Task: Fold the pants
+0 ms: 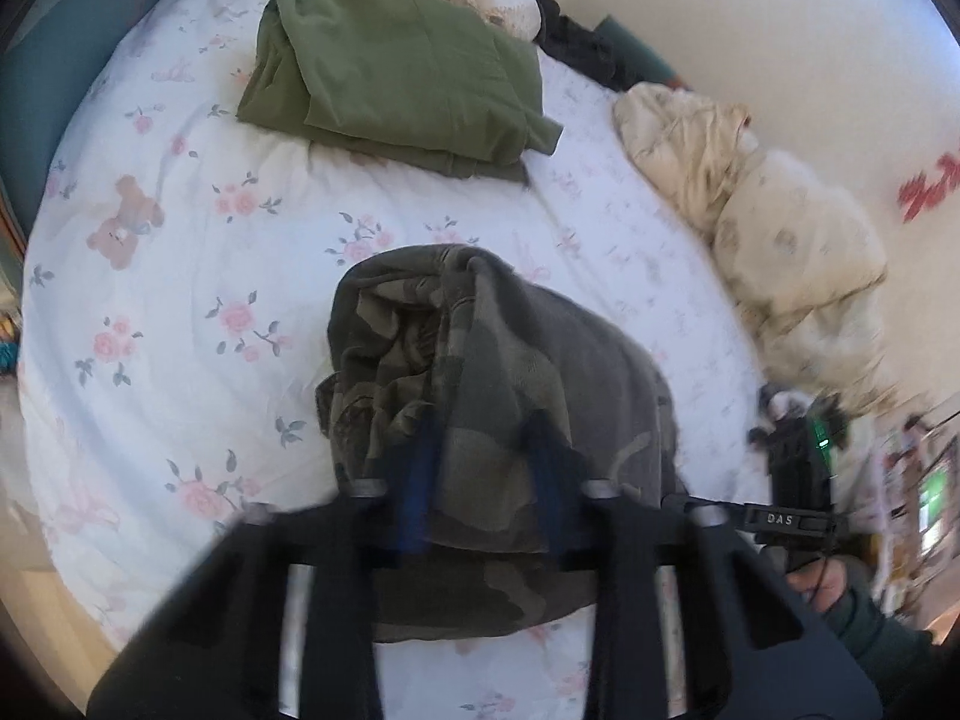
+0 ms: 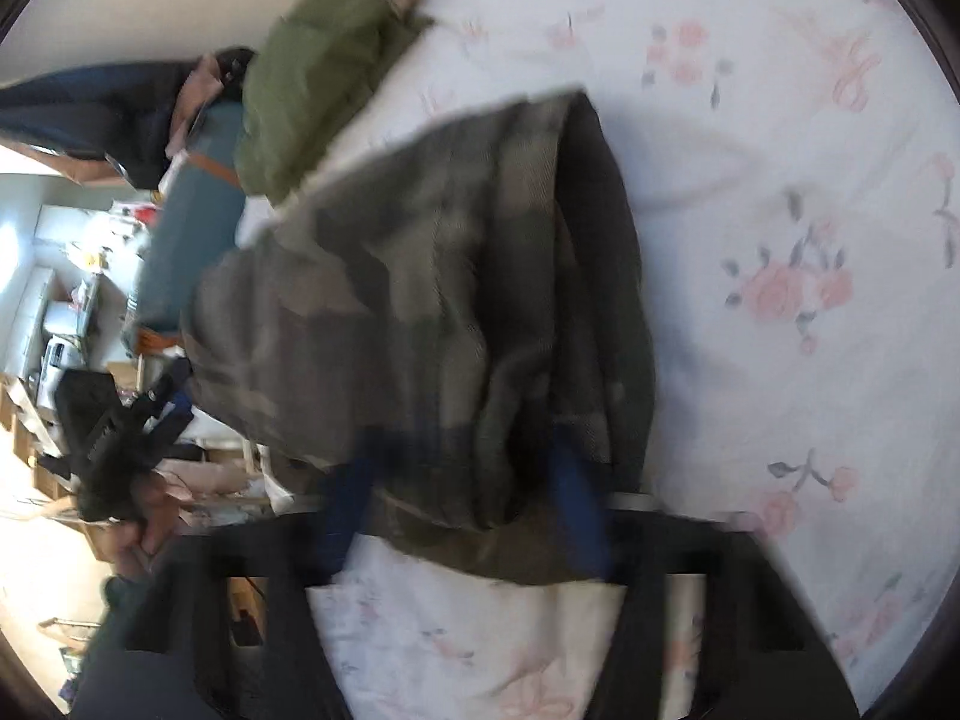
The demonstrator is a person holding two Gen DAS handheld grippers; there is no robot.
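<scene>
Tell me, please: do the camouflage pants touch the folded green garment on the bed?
Apart. The left wrist view shows a wide strip of flowered bedsheet between the camouflage pants and the folded green garment.

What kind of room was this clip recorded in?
Most likely a bedroom at home. The camouflage-print pants lie on a bed with a white sheet printed with pink flowers, a cream crumpled duvet is bunched against the wall, and a folded olive-green garment lies further up the bed.
</scene>
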